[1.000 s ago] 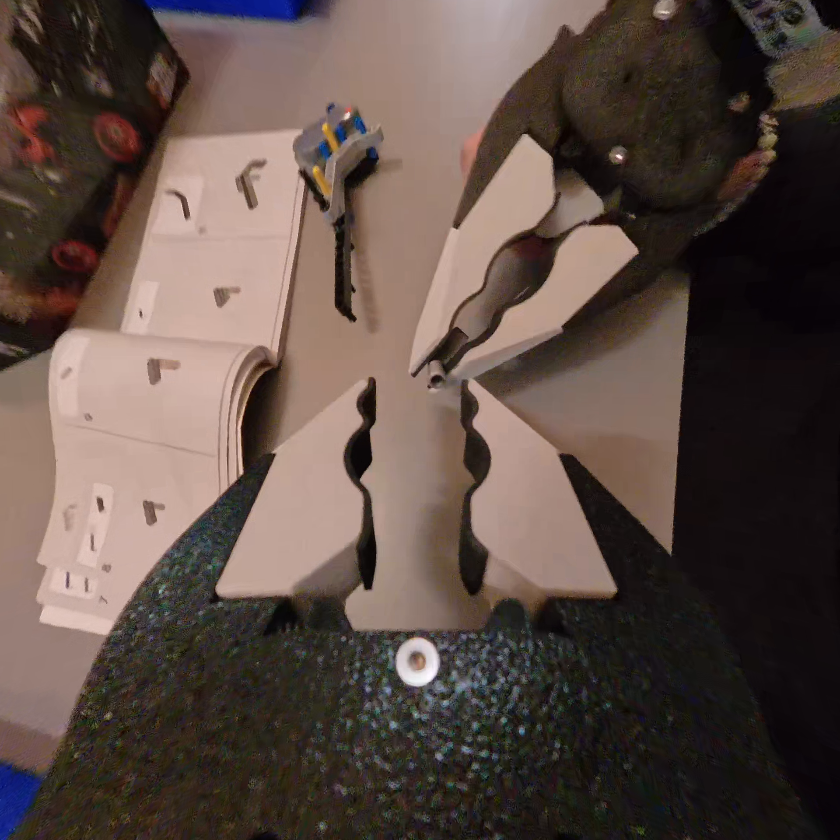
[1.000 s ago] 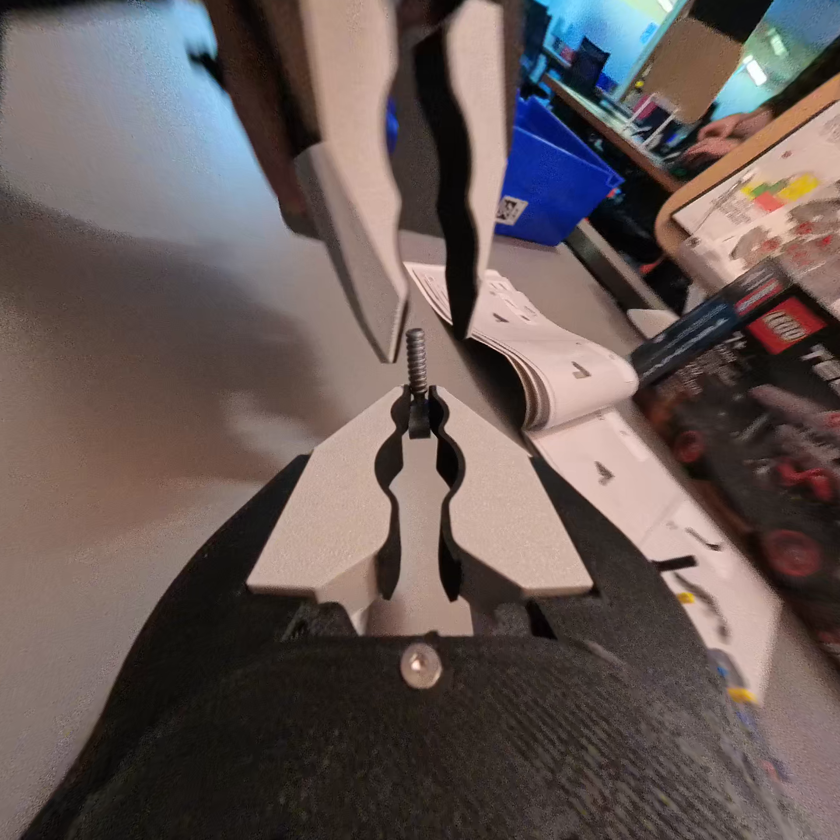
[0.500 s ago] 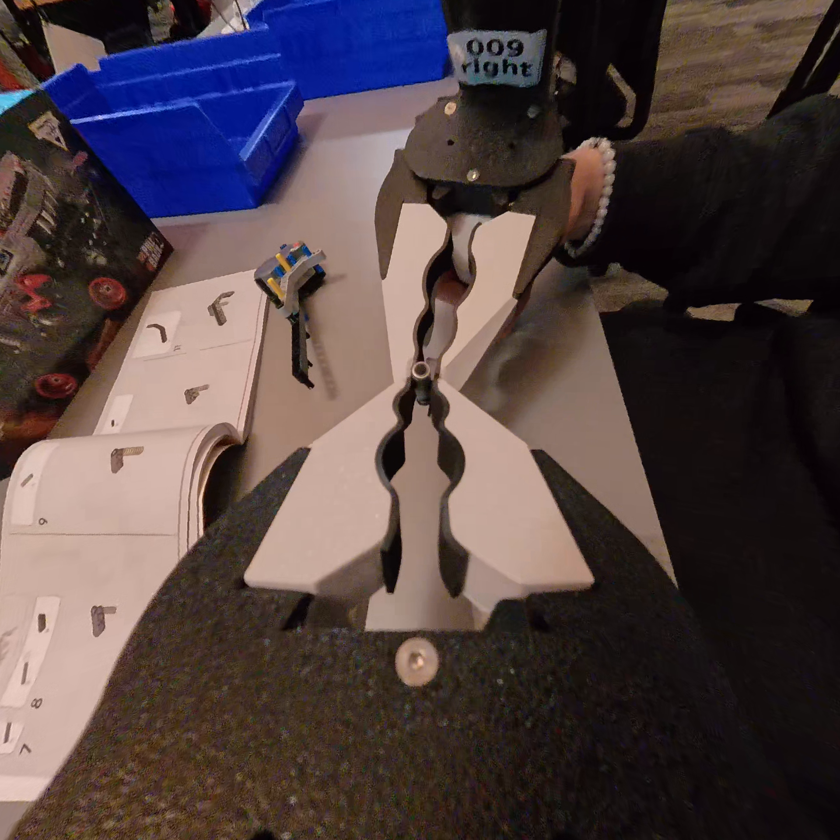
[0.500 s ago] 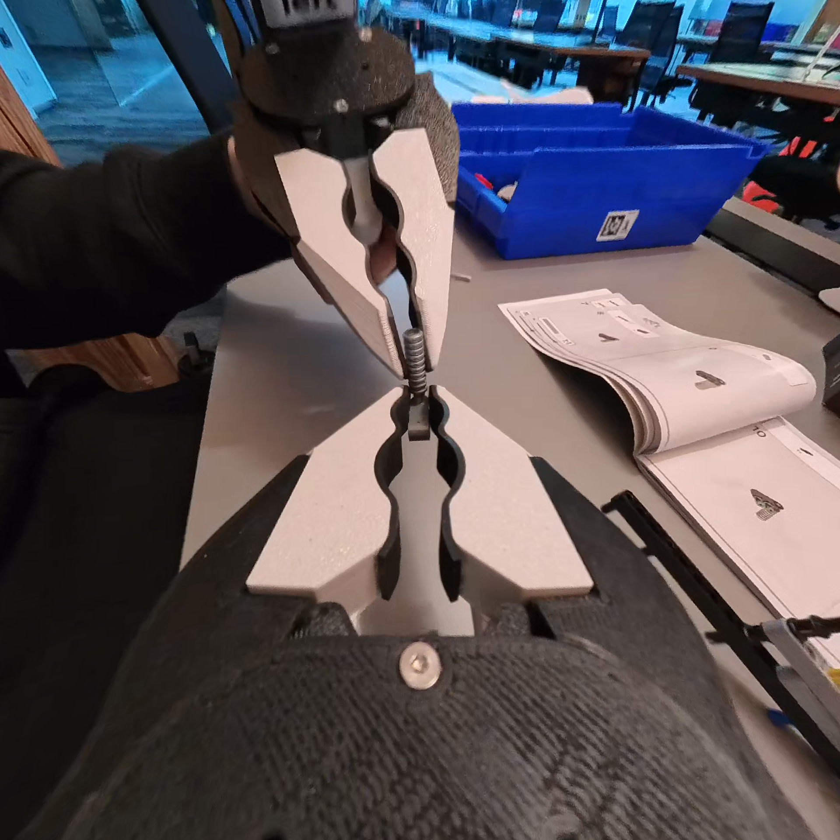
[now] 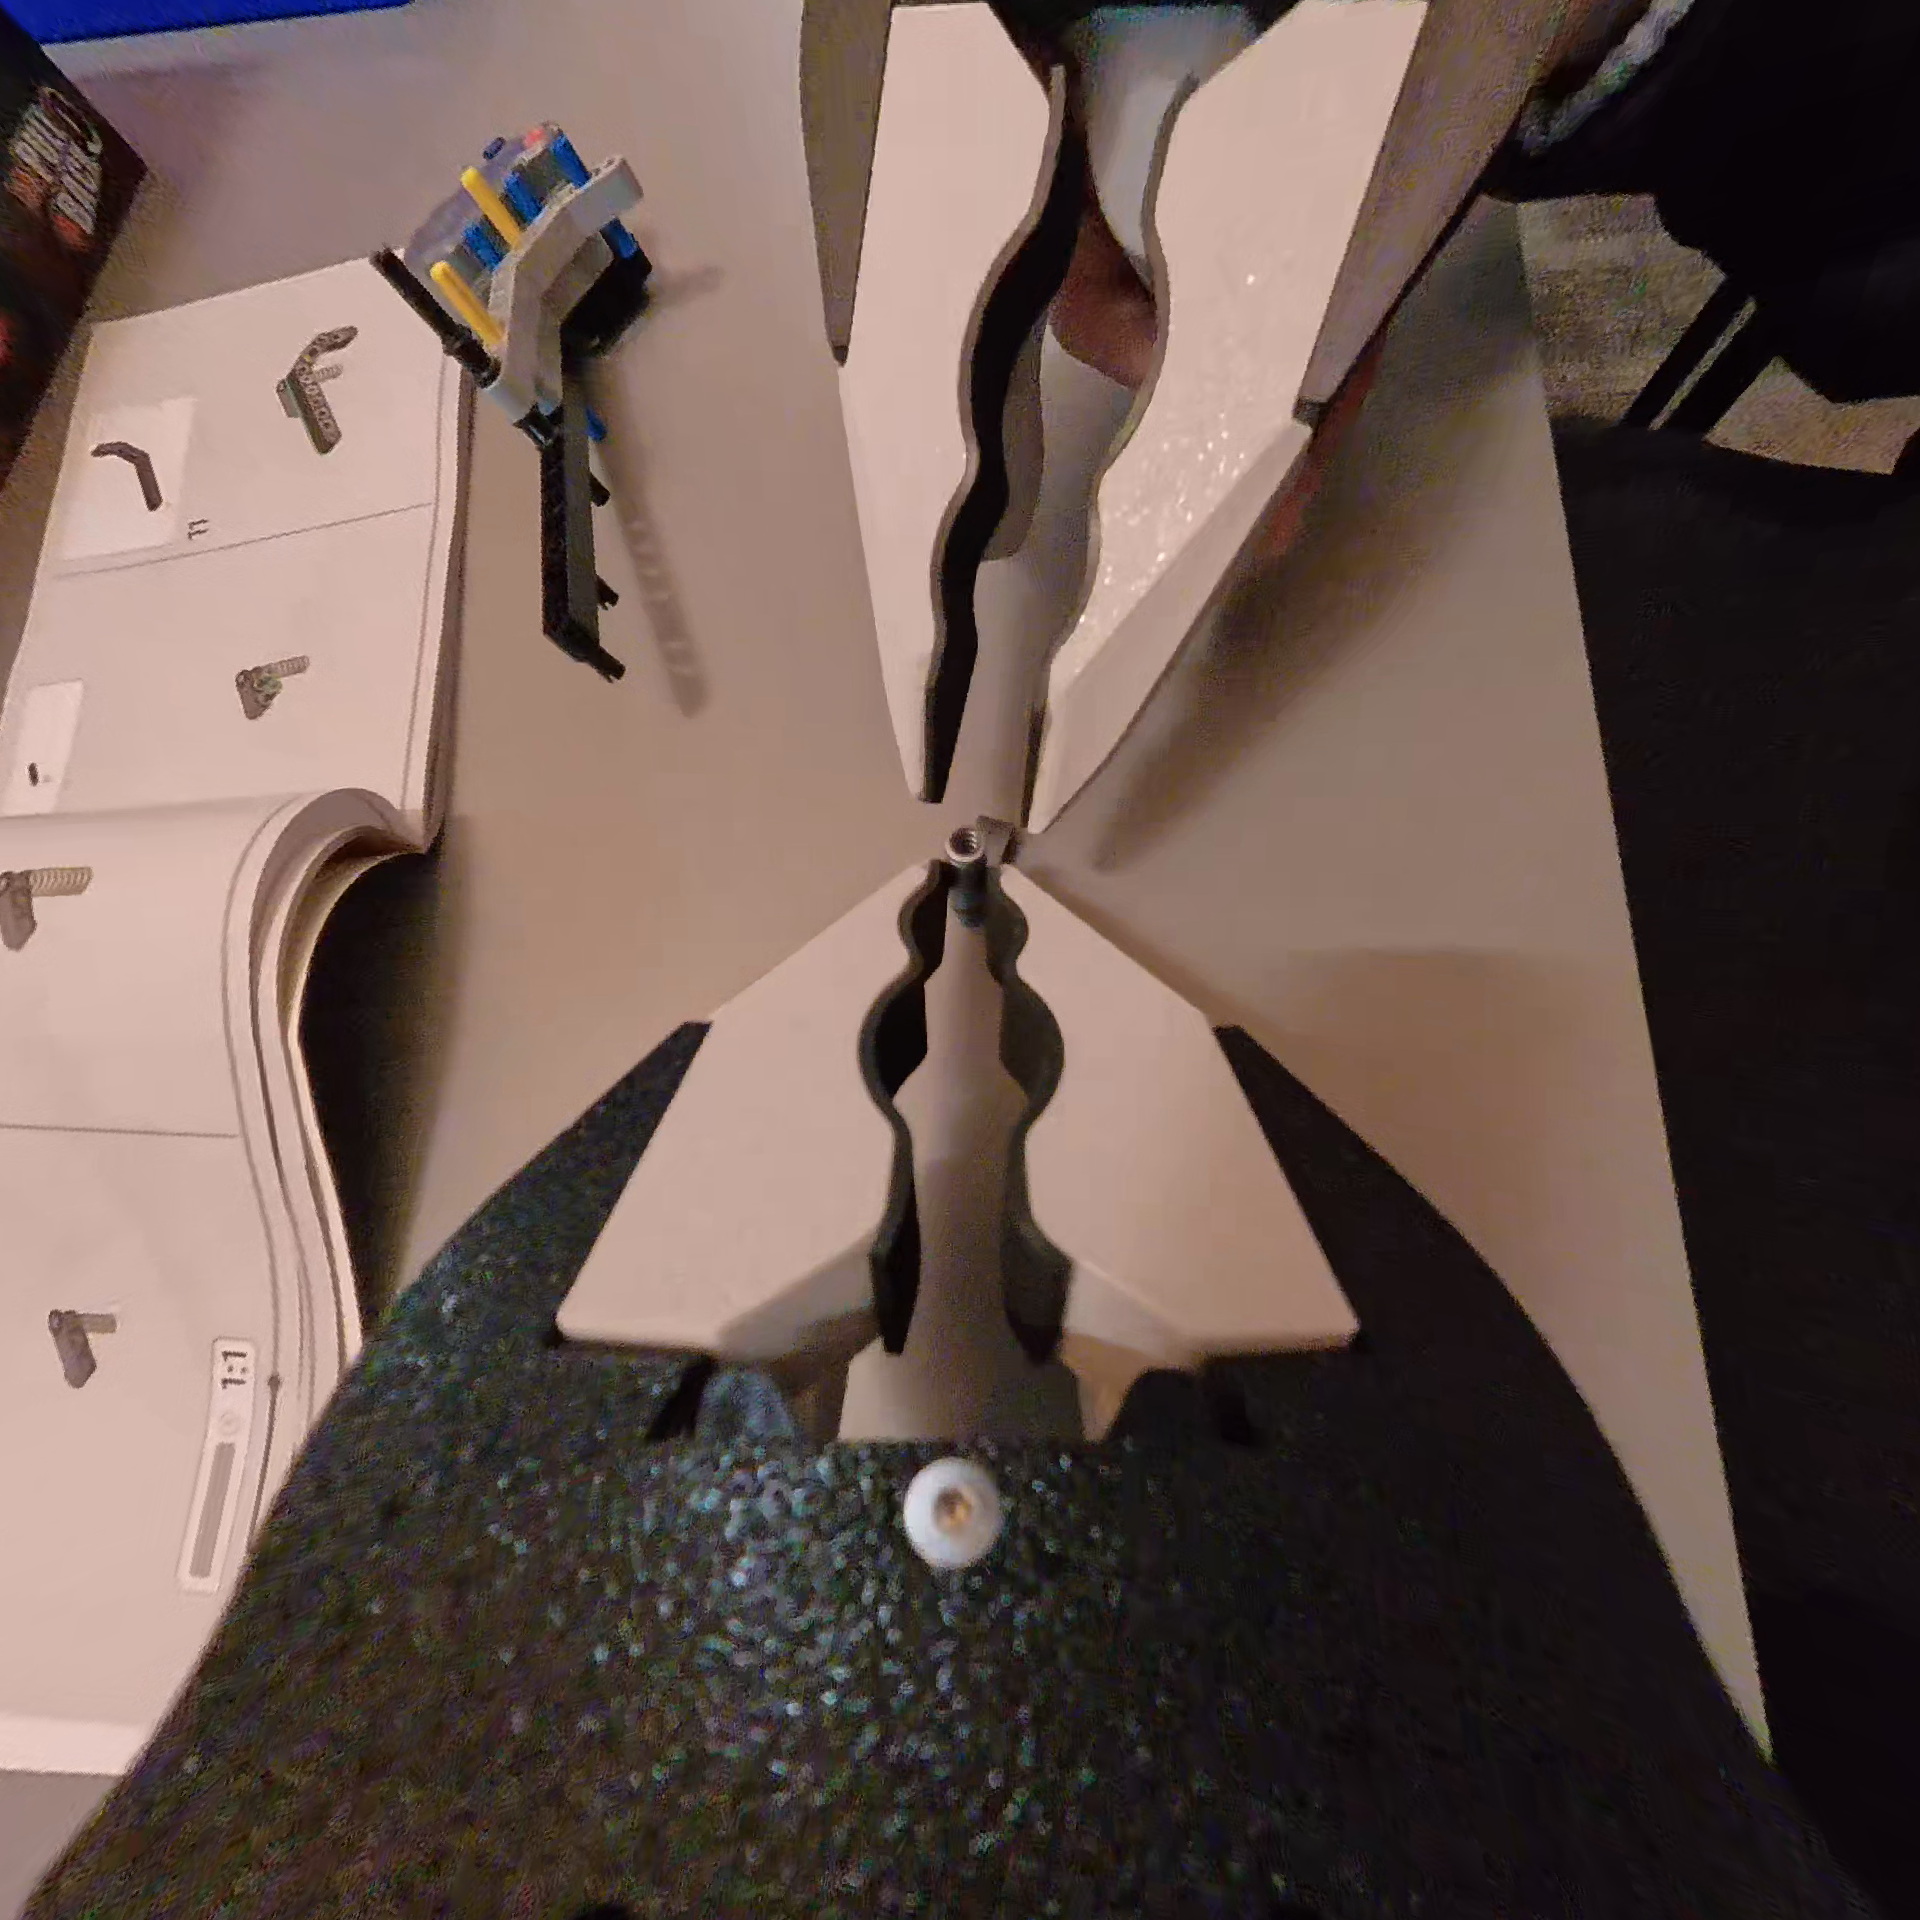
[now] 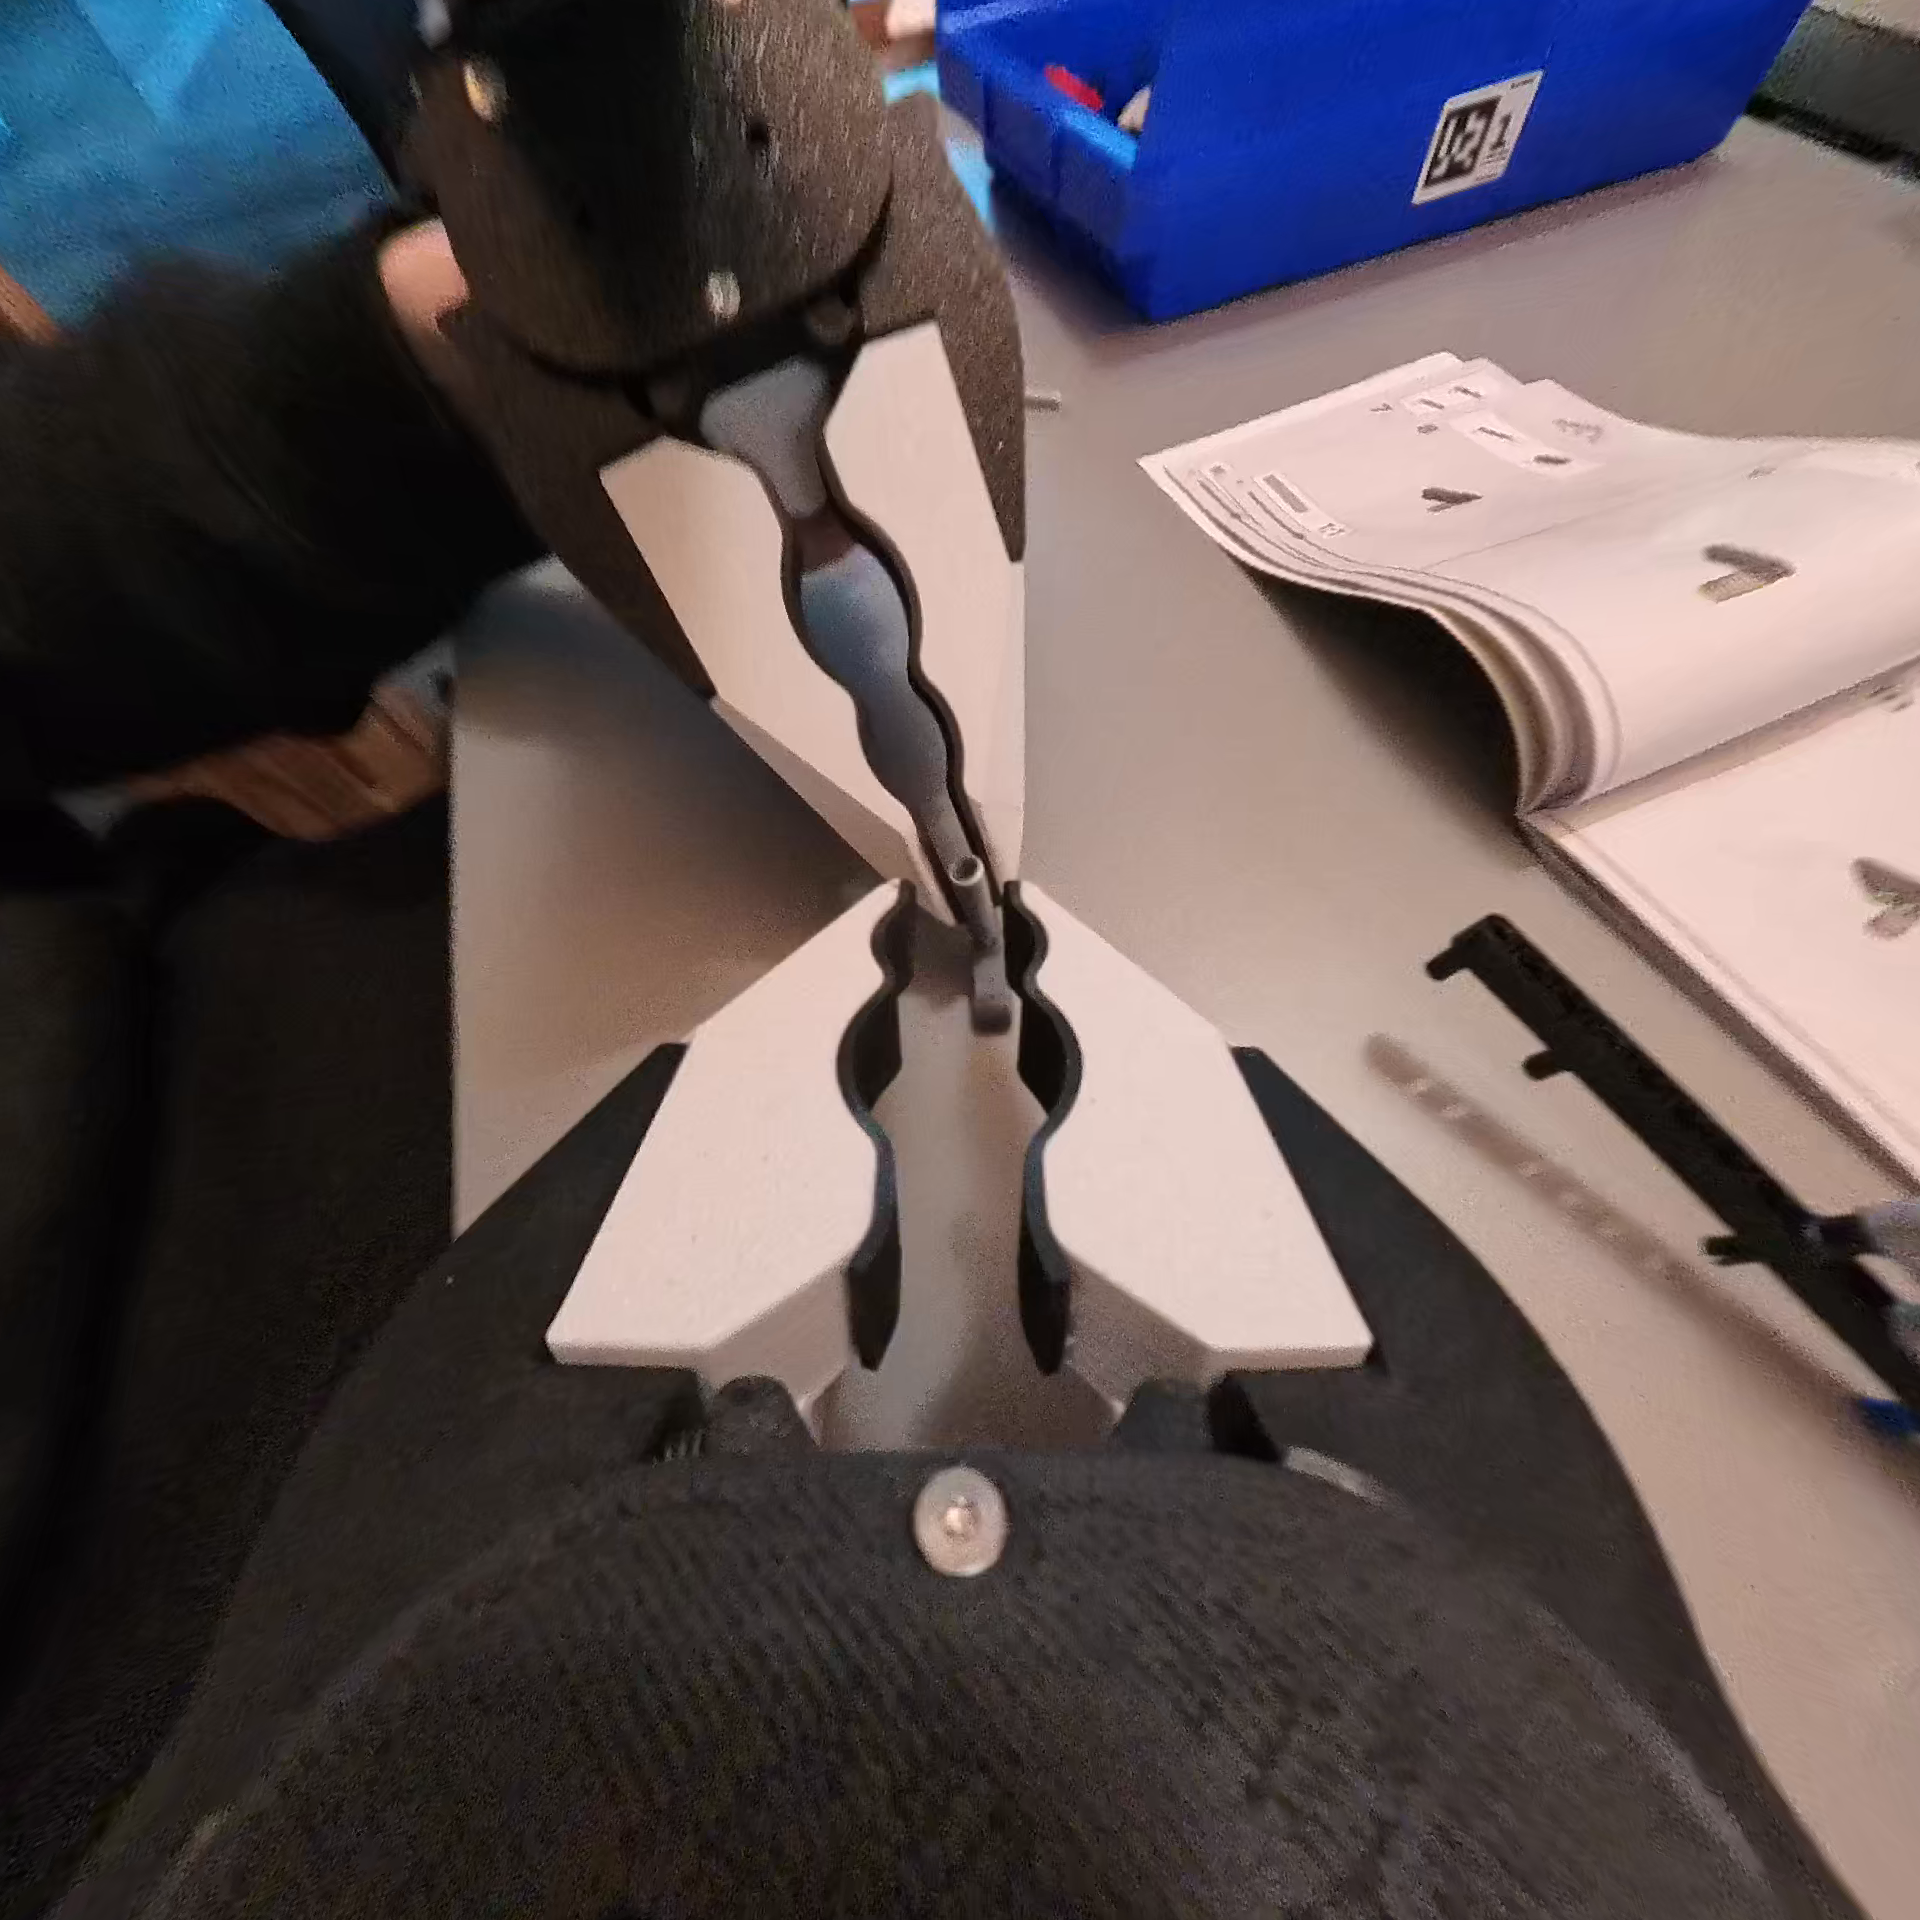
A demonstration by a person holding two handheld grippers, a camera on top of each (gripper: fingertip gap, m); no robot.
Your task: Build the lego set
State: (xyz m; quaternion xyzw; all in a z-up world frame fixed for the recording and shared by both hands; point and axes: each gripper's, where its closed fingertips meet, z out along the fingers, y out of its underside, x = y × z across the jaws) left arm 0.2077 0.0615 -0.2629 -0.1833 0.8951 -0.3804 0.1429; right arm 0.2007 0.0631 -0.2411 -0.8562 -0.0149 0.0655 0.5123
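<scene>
A small grey spring-like lego piece [image 5: 964, 847] with a dark end is pinched at the tips of my left gripper [image 5: 964, 878], which is shut on it above the grey table. In the right wrist view the piece [image 6: 975, 894] hangs from the left gripper [image 6: 966, 862] between the fingertips of my right gripper [image 6: 956, 899]. The right gripper's jaws stand apart, open, and do not clamp the piece. In the left wrist view the right gripper [image 5: 982, 805] points tip to tip at mine. A partly built grey, blue and yellow lego assembly [image 5: 540, 301] with a long black beam [image 6: 1662, 1122] lies on the table.
An open instruction booklet [image 5: 239, 623] lies left of the assembly and also shows in the right wrist view [image 6: 1558, 582]. A blue bin [image 6: 1299, 135] stands at the back. The lego box [image 5: 52, 208] is at the far left. The table edge [image 5: 1600, 935] runs close on the right. Both grippers' tips are close together, under 4 cm apart.
The right gripper was shut on the piece and has opened. The left gripper has shut on it. Both grippers have tilted down toward the table.
</scene>
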